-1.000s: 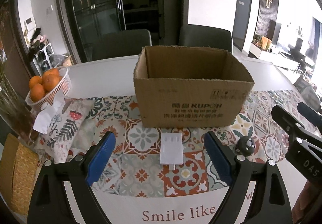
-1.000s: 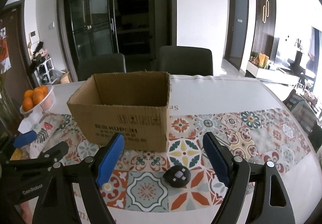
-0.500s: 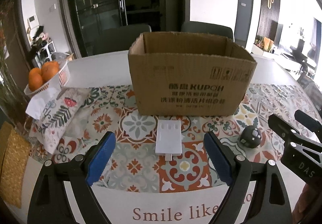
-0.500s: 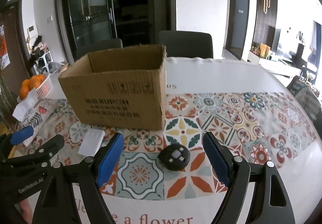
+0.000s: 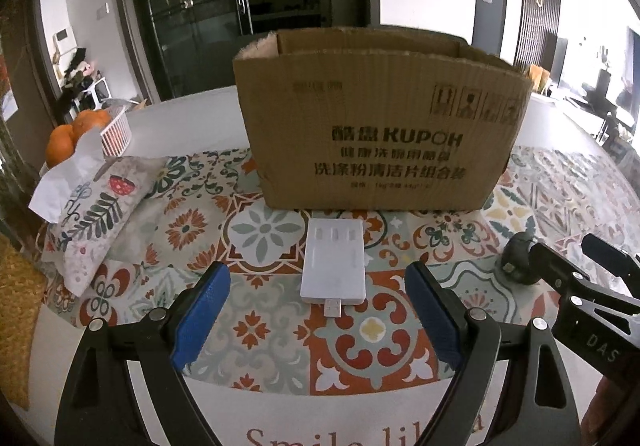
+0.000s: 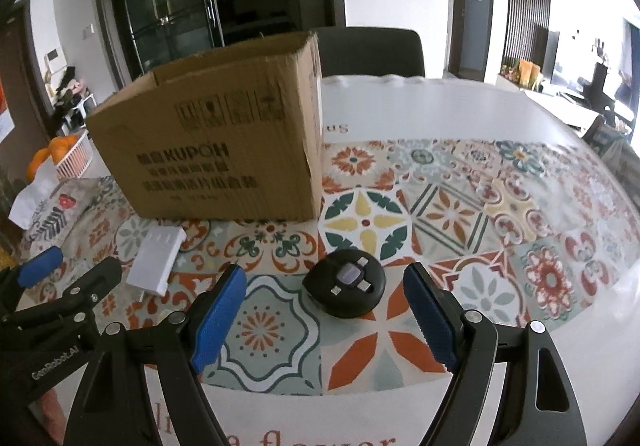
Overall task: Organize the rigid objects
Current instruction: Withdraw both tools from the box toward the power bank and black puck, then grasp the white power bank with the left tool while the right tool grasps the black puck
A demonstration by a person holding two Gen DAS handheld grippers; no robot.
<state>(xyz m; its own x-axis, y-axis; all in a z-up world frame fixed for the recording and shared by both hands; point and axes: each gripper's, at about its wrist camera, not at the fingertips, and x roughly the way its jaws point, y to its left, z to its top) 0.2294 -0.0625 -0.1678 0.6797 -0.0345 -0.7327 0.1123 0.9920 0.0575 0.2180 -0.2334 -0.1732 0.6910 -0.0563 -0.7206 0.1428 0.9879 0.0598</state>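
white charger [image 5: 334, 260] and black adapter [image 6: 346, 288] lie untouched just beyond each gripper's wide-open fingers.

Cardboard box [image 5: 372, 129]: "KUPOH" printed w/ Chinese lines below, too soft to read, plus handling-symbol icons at top right. Tablecloth [image 5: 360, 430] edge: "Smile li…" in left view, "…a flower" in right view. Right gripper [image 5: 592, 330] body: "DAS". Left gripper [image 6: 60, 326] body: "GenRobot.AI".
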